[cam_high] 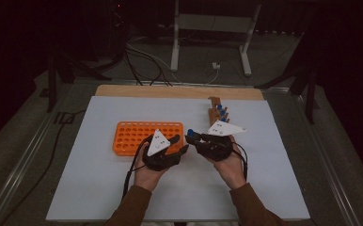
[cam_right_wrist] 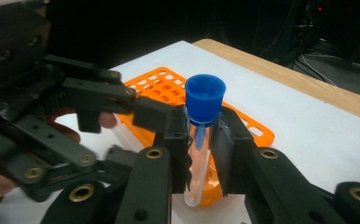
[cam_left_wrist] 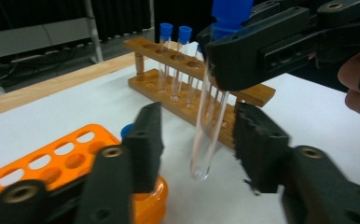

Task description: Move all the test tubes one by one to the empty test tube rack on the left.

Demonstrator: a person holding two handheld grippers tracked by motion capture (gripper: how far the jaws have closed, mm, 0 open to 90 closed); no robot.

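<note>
**Two grippers meet over a capped tube**

On the left of the white mat (cam_high: 99,188) lies an orange rack (cam_high: 132,134), flat, its rows of round holes open. Just beside its near right corner the left gripper (cam_high: 183,149) points toward the middle of the table. In the left gripper view its jaws stand apart on either side of the lower end of a clear tube (cam_left_wrist: 206,135); a gap shows between each pad and the glass, so nothing is pinched there. A blue cap shows behind its left jaw, at the rack.

The right gripper (cam_high: 190,138) faces it, tips nearly meeting. Its jaws are clamped on the tube just under the blue cap (cam_right_wrist: 205,100), holding it upright above the mat with the rounded bottom hanging free.

Farther back and to the right stands a wooden rack (cam_high: 216,113) with more blue-capped tubes upright in it
</note>
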